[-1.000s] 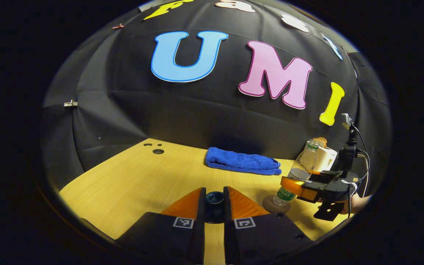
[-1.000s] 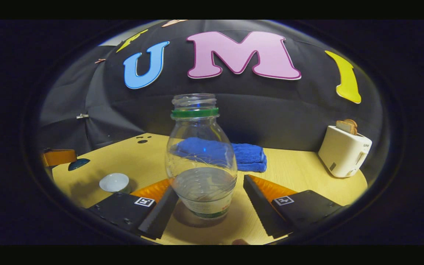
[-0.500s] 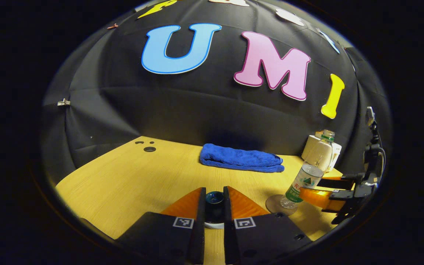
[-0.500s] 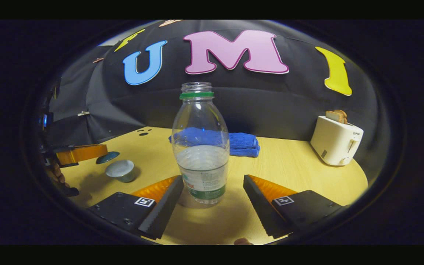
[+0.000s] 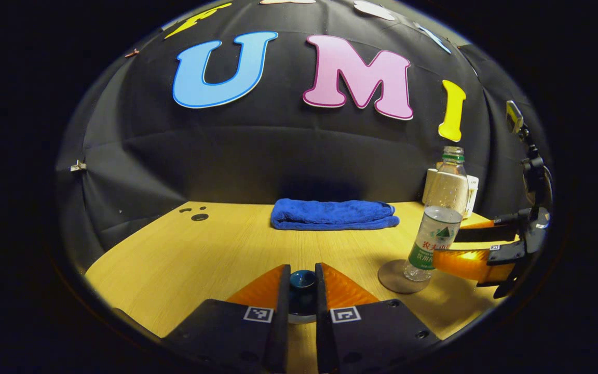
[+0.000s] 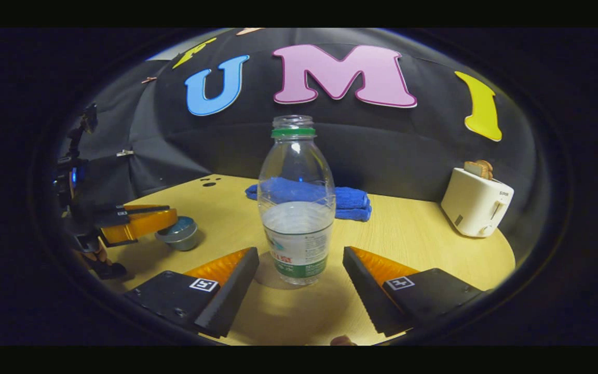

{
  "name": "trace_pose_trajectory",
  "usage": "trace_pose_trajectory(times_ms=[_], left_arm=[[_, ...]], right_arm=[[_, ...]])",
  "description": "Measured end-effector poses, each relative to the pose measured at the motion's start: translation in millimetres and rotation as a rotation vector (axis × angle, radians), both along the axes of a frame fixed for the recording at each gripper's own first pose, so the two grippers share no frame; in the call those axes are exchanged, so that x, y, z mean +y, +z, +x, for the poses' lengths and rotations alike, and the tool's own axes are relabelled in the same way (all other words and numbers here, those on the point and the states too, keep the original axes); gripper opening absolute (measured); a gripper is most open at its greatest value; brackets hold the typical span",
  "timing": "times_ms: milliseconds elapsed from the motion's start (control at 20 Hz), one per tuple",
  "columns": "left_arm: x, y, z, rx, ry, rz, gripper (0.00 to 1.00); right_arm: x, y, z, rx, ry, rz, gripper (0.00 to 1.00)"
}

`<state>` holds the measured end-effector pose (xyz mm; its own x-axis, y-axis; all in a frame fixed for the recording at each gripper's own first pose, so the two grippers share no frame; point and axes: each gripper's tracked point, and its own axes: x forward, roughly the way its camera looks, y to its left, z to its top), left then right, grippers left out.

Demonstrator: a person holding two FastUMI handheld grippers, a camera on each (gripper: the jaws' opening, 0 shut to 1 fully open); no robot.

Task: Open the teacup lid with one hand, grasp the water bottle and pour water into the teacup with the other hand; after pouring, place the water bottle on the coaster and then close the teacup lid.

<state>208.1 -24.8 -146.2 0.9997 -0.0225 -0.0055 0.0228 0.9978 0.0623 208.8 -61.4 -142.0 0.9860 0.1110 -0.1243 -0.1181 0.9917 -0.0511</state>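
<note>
I see the bottle (image 6: pixel 297 208) upright on its coaster (image 5: pixel 395 277) between my right claw's (image 6: pixel 299 283) spread fingers, untouched, while my left claw (image 5: pixel 302 291) stays clamped on the lid (image 5: pixel 302 280).

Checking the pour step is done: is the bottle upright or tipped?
Upright. The bottle stands on the coaster, its open neck at the top and its water level, between the right gripper's open fingers.

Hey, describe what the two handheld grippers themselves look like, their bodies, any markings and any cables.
Each gripper has a black body carrying two small square black-and-white tags, one by each finger; see the left gripper and the right gripper. The right gripper's fingers are wedge-shaped with ridged inner faces. Seen from the left gripper view, the right gripper's black rig has a cable and an upright mast. No sleeve is visible.
</note>
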Motion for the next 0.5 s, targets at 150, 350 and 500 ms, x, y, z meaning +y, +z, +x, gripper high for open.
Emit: trace_pose_trajectory(times_ms=[150, 350, 500], left_arm=[[1, -2, 2, -0.004, 0.002, 0.019, 0.22], [0, -11, 2, -0.002, 0.007, 0.040, 0.32], [0, -8, 0, -0.009, 0.014, 0.053, 0.27]], right_arm=[[-4, -7, -10, 0.014, -0.015, -0.010, 0.96], [-6, -14, -26, 0.044, -0.016, 0.013, 0.98], [-9, -11, -35, 0.040, -0.025, 0.002, 0.98]])
